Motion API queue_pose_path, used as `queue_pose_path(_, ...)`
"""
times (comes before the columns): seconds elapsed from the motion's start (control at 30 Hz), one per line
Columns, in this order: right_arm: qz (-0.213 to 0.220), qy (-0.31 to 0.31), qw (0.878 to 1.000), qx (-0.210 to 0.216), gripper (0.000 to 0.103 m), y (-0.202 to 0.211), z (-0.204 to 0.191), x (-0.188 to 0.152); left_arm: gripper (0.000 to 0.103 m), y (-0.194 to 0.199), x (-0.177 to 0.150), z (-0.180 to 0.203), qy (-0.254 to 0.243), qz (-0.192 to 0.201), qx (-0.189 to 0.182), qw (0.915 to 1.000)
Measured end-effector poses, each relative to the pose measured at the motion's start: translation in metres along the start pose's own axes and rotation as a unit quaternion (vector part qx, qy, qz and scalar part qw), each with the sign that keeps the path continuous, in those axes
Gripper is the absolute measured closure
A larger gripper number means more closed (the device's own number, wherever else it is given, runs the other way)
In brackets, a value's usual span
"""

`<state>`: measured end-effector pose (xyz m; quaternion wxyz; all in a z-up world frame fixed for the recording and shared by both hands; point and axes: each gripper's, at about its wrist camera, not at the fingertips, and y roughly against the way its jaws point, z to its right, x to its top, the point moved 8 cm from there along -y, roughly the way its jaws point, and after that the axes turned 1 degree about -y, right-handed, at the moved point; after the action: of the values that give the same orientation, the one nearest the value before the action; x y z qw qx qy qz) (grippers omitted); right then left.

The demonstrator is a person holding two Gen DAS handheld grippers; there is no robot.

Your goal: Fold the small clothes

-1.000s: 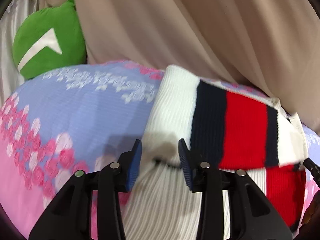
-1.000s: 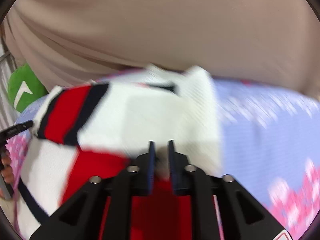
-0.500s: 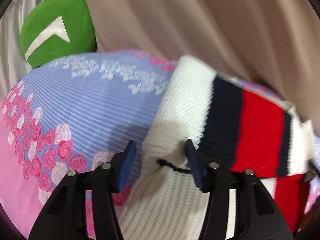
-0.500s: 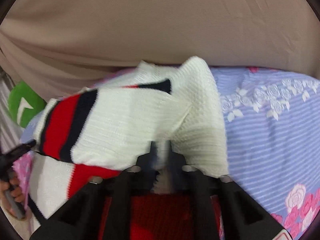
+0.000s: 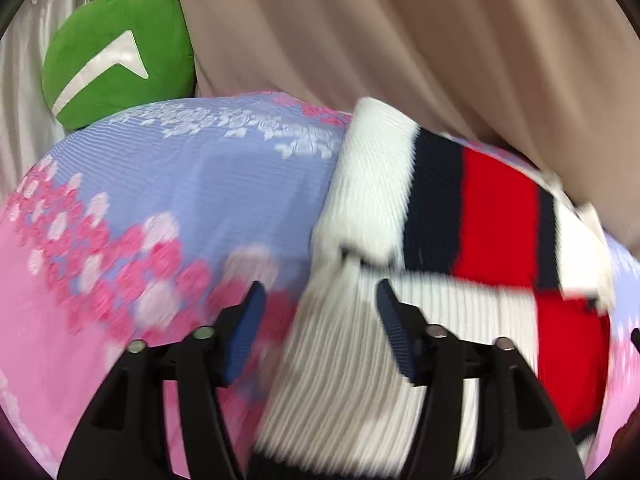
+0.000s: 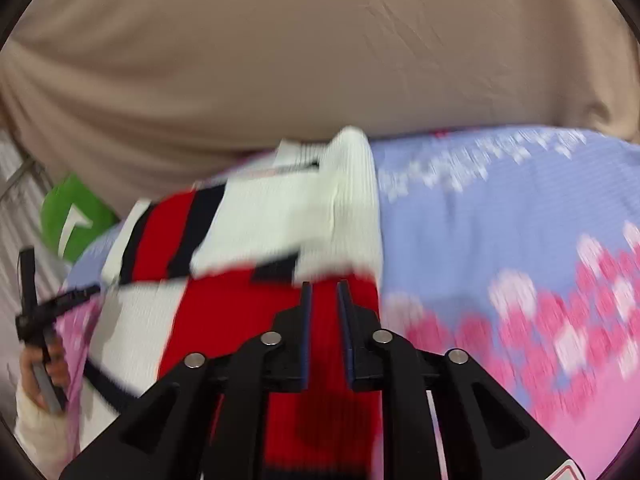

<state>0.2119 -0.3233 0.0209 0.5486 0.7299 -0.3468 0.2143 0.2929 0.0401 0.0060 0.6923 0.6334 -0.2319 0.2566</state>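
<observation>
Sweater [image 5: 432,208] lies on bed [image 5: 168,200], long axis across both tools. Left tool [image 5: 318,300] just opened wide, straddling its white edge, nearer. Right tool [image 6: 322,288] slightly open, empty, over red part.

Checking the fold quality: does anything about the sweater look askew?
Yes. On the sweater, the folded-over striped layer lies slanted across the body, its edges not lined up, as the right wrist view also shows.
</observation>
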Motion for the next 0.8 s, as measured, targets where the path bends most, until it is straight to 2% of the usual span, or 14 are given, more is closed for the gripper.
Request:
queue_pose_path(0.03, -0.01, 0.003, 1.0, -0.001, 0.071, 0.014, 0.003, -0.021, 0.036, 0.008, -0.009, -0.003, -0.007, -0.004, -0.004, 1.0)
queue_pose_path(0.13, -0.037, 0.01, 0.999, -0.006, 0.06, 0.051, 0.011, -0.086, 0.032, 0.043, -0.059, -0.01, -0.036, -0.02, -0.027, 0.9988)
queue_pose_path(0.27, -0.074, -0.009, 0.997, 0.012, 0.059, 0.085, 0.014, -0.169, 0.029, 0.067, -0.12, -0.021, -0.033, -0.049, -0.064, 0.9962)
queue_pose_path(0.37, -0.08, -0.029, 0.996, 0.039, 0.057, 0.092, 0.004, -0.195, 0.029, 0.076, -0.155, -0.026, -0.013, -0.072, -0.081, 0.9941)
queue_pose_path(0.43, -0.082, -0.036, 0.995, 0.054, 0.054, 0.091, -0.003, -0.204, 0.028, 0.079, -0.168, -0.031, 0.002, -0.074, -0.093, 0.9929)
queue_pose_path(0.47, -0.082, -0.039, 0.994, 0.059, 0.053, 0.088, -0.006, -0.208, 0.027, 0.085, -0.17, -0.032, 0.003, -0.056, -0.086, 0.9946)
queue_pose_path(0.5, -0.074, -0.04, 0.995, 0.059, 0.05, 0.087, -0.01, -0.206, 0.026, 0.085, -0.172, -0.033, 0.008, -0.057, -0.081, 0.995)
queue_pose_path(0.53, -0.066, -0.041, 0.995, 0.061, 0.045, 0.086, -0.013, -0.203, 0.025, 0.088, -0.173, -0.031, 0.015, -0.056, -0.091, 0.9942)
queue_pose_path(0.67, -0.052, -0.063, 0.993, 0.089, 0.044, 0.073, -0.026, -0.19, 0.026, 0.089, -0.171, -0.014, 0.029, -0.068, -0.141, 0.9873)
queue_pose_path(0.7, -0.047, -0.066, 0.993, 0.09, 0.044, 0.07, -0.029, -0.187, 0.028, 0.089, -0.171, -0.009, 0.03, -0.07, -0.146, 0.9863)
queue_pose_path(0.77, -0.04, -0.066, 0.993, 0.087, 0.045, 0.063, -0.035, -0.179, 0.045, 0.086, -0.169, -0.003, 0.032, -0.065, -0.149, 0.9862)
queue_pose_path(0.8, -0.043, -0.066, 0.993, 0.09, 0.055, 0.059, -0.038, -0.178, 0.057, 0.084, -0.167, -0.001, 0.031, -0.065, -0.149, 0.9862)
